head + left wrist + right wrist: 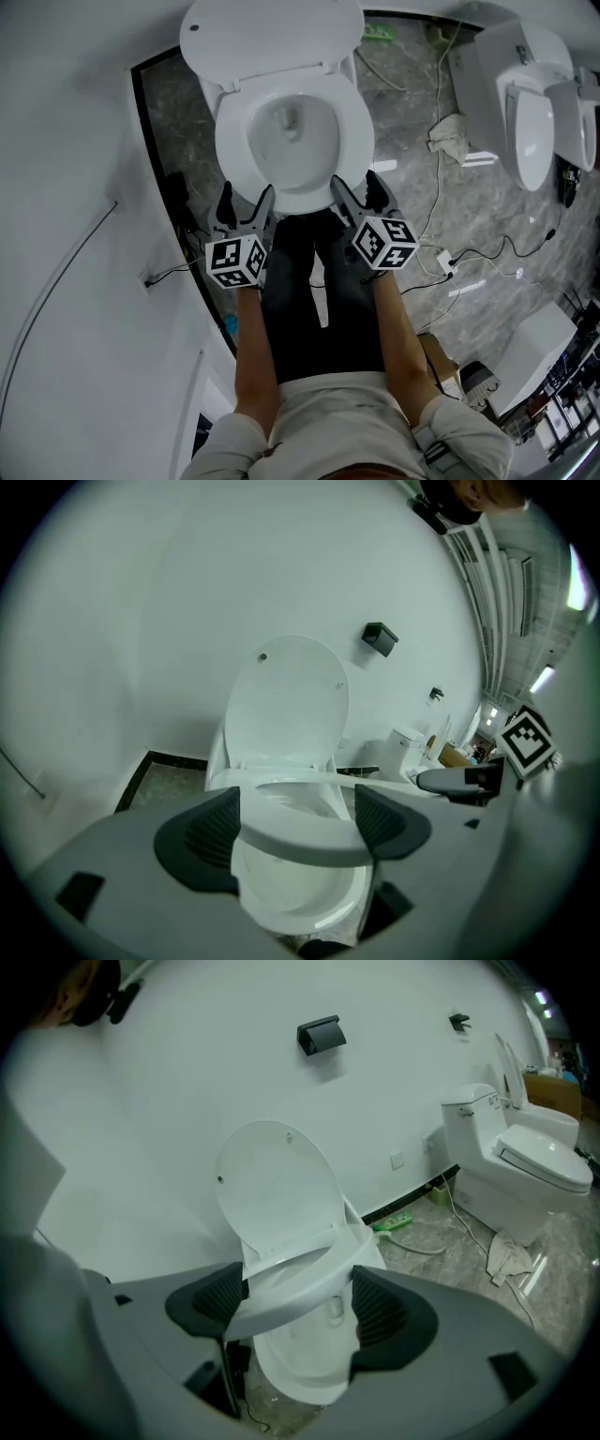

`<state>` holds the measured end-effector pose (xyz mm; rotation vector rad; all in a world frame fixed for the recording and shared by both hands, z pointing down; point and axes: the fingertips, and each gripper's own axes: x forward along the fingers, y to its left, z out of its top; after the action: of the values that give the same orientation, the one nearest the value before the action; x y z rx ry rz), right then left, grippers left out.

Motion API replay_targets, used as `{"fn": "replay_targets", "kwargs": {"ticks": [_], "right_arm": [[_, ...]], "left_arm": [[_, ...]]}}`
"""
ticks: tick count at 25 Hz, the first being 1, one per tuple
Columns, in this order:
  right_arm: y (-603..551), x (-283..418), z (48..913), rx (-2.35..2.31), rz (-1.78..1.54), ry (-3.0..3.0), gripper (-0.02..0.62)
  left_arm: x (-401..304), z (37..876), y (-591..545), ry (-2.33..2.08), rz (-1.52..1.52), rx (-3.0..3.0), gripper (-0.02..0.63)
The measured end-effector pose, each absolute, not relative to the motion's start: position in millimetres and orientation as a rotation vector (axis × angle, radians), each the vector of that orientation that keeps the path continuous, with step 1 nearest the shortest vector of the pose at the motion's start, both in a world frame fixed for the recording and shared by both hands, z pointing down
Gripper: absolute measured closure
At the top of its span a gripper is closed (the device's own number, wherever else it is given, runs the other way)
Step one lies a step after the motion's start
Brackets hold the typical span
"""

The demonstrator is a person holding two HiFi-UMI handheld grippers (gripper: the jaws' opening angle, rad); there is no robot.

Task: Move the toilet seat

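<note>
both forearms (253, 356) are stretched straight forward and down from the body, side by side, and each is ended by a marker cube (236, 262) facing up. the left hand-held gripper (246, 199) is set against the front edge of the toilet seat (352, 141), left of centre, and the right hand-held gripper (359, 187) is set just beside it, right of centre, both pointing at the bowl (291, 122). in the left gripper view the left hand-held gripper (300, 822) is seen with its jaws wide apart, and the seat's front arc (300, 841) is run across the gap from one dark ribbed pad (211, 832) to the other. the same is shown for the right hand-held gripper (300, 1302): jaws spread, with the seat rim (291, 1297) reaching both ribbed pads (380, 1312). there the seat's front looks raised a little off the bowl, though this cannot be confirmed from the head view. the seat is a smooth, glossy white oval ring, and the rounded lid (272, 33) is stood upright behind it against the plain white wall (75, 187). the floor (487, 216) is laid in grey veined stone. a second toilet (530, 103) and a crumpled cloth (450, 131) are seen well apart to the right.
</note>
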<state>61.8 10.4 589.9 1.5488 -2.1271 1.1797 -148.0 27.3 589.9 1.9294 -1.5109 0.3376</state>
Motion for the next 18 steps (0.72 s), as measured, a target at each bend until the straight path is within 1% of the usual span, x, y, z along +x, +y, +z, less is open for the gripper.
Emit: {"fn": "replay_targets", "kwargs": {"ticks": [12,18], "right_arm": [[0,61,573,1.539,1.206,-2.156,0.211],[-7,61,565,1.543,1.220,-2.177,0.210]], "left_arm": [[-139,548,43,-1.512,0.371,2.041,0.204],[-124,543,59,-1.470,0.483,2.114,0.203]]}}
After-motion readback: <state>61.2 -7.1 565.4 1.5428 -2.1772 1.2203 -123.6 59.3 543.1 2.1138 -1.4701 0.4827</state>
